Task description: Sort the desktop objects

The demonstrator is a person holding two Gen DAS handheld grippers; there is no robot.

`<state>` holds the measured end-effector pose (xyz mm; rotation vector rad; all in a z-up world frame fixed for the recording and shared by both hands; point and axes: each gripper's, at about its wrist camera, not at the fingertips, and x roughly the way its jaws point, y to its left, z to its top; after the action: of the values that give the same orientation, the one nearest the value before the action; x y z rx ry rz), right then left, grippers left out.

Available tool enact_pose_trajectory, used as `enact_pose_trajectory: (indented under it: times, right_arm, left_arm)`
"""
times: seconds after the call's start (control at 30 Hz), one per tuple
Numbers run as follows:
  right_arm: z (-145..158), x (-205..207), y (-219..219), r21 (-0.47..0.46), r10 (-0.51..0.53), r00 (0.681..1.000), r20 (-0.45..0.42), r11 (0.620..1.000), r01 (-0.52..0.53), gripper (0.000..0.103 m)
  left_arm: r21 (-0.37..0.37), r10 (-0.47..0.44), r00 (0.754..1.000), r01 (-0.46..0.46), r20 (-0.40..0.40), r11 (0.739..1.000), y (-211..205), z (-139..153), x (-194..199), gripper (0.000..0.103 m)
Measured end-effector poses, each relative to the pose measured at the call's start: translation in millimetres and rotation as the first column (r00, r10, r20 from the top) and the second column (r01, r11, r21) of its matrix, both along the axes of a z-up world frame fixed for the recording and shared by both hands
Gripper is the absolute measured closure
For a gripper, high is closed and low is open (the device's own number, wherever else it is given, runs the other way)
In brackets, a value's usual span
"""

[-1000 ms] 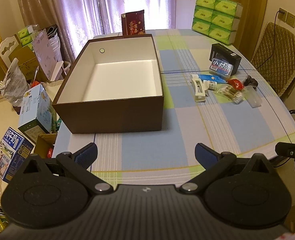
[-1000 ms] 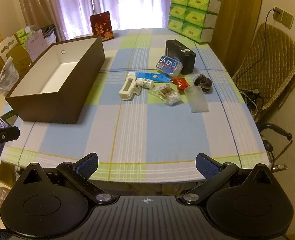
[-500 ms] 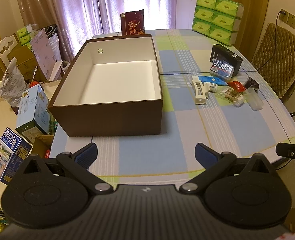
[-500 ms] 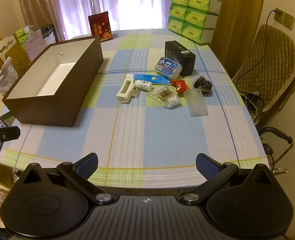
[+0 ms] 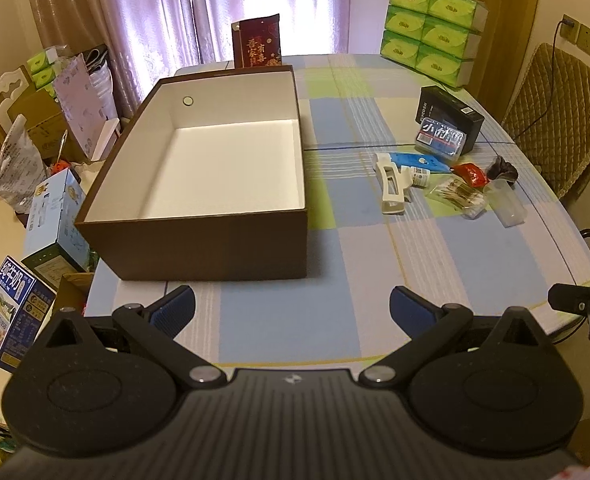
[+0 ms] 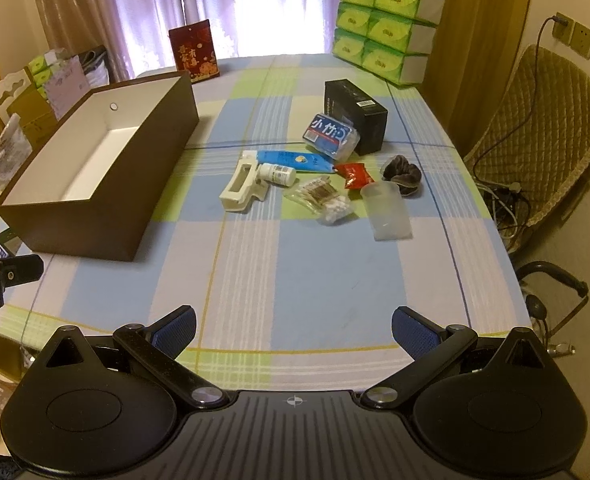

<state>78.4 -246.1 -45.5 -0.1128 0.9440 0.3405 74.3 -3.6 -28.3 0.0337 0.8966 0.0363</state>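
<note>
Toward the tabletop's [image 6: 315, 280] right edge, light, stiff white clip [image 6: 241, 188] suits a mid-body grasp; both grippers' [image 5: 291, 308] [image 6: 293, 330] fingers gape wide, empty

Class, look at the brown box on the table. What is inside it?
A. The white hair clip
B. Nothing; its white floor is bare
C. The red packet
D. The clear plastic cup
B: the brown box shows only its bare white floor, while the white hair clip, red packet and clear plastic cup all lie on the tablecloth beside it.
</note>
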Motion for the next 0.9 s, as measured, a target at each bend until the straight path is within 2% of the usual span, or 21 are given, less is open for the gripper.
enact_pose_trajectory:
  times: [0.33,0.53,0.9]
  right_arm:
    - [-4.2,21.3,-13.2,0.011,0.013,1.0,-0.021,1.0,-0.013,0.002]
    - [-5.7,37.8,-24.7,0.055,0.03,0.999,-0.014,0.998,-0.029,0.002]
    - [-14.5,79.2,-62.3,0.099,-0.003,1.0,0.012,0.995,0.001,0.002]
  left_arm:
    - [-0.015,-0.011,1.0,0.011,-0.024,1.0,-17.2,-5.3,16.9,0.001]
    - [-0.054,-0.073,0.997,0.071,-0.029,0.996,-35.3,-11.9,29.2,0.001]
    - [-0.104,-0.189,0.982,0.191,0.029,0.976,-82.0,-23.4,70.3,0.003]
